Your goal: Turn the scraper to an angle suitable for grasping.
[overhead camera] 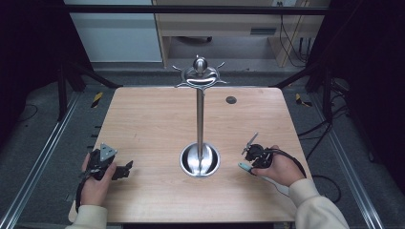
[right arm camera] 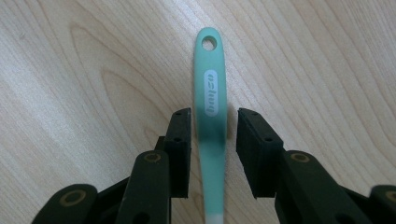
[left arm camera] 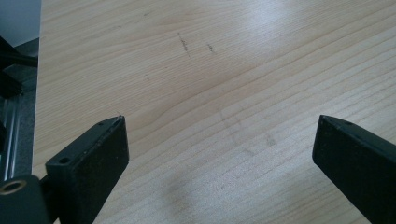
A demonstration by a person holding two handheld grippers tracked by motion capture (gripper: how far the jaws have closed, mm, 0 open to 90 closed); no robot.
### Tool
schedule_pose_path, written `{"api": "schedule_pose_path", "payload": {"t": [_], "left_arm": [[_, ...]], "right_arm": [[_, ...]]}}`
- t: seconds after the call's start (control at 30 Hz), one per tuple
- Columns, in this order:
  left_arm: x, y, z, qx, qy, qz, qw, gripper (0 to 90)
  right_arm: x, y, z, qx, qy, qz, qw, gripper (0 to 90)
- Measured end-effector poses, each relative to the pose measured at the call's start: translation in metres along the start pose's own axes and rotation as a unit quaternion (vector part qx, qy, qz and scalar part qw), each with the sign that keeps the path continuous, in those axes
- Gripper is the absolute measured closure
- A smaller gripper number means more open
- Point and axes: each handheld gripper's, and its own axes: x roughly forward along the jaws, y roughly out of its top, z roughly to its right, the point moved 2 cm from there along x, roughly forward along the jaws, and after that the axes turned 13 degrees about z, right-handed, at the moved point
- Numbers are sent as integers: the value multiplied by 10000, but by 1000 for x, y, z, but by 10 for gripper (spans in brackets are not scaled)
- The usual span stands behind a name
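At the near edge of the wooden table (overhead camera: 143,119), a person's two hands each rest with a gripper; the left gripper (overhead camera: 125,168) lies near the left side, its black jaws spread wide over bare wood with nothing between them, as the left gripper view (left arm camera: 219,135) confirms; the right gripper (overhead camera: 248,160) sits on the right side of the table, tipped down toward the board; between its jaws lies a mint-green handle (right arm camera: 211,107), flat on the wood, its hanging hole and a white oval label pointing away from the hand; the jaws stand narrow on either side of that handle, the left one close against it and the right one set off by a sliver of gap, so the pads flank it without pressing; from above, the green handle's tip (overhead camera: 244,166) pokes out just left of the right hand; between the two hands, slightly farther off, a round steel base (overhead camera: 200,160) carries an upright steel pole (overhead camera: 200,119); at the pole's top, toward the far edge, a knob sits over a ring of curved hooks (overhead camera: 200,76); a small dark disc (overhead camera: 231,99) lies on the wood near the far right corner.
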Motion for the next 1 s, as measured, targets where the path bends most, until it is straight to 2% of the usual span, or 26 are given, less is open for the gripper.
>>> {"api": "schedule_pose_path", "payload": {"t": [0.03, 0.43, 0.63, 0.67, 0.93, 1.0], "left_arm": [[0, 0, 0, 3, 7, 4, 10000, 35], [0, 0, 0, -3, 10, 11, 10000, 35], [0, 0, 0, 14, 14, 7, 10000, 35], [0, 0, 0, 14, 5, 6, 10000, 35], [-1, 0, 0, -14, 19, 26, 10000, 35], [-1, 0, 0, -7, 14, 20, 10000, 35]], "right_arm": [[0, 1, -1, 49, -13, -28, 10000, 669], [7, 3, 1, -37, 60, -177, 9998, 688], [9, 3, 1, 43, 87, -199, 9998, 707], [9, 3, 2, -2, 126, -202, 9997, 711], [8, 3, 3, 82, 265, -277, 9992, 741], [8, 3, 3, 92, 302, -216, 9993, 742]]}}
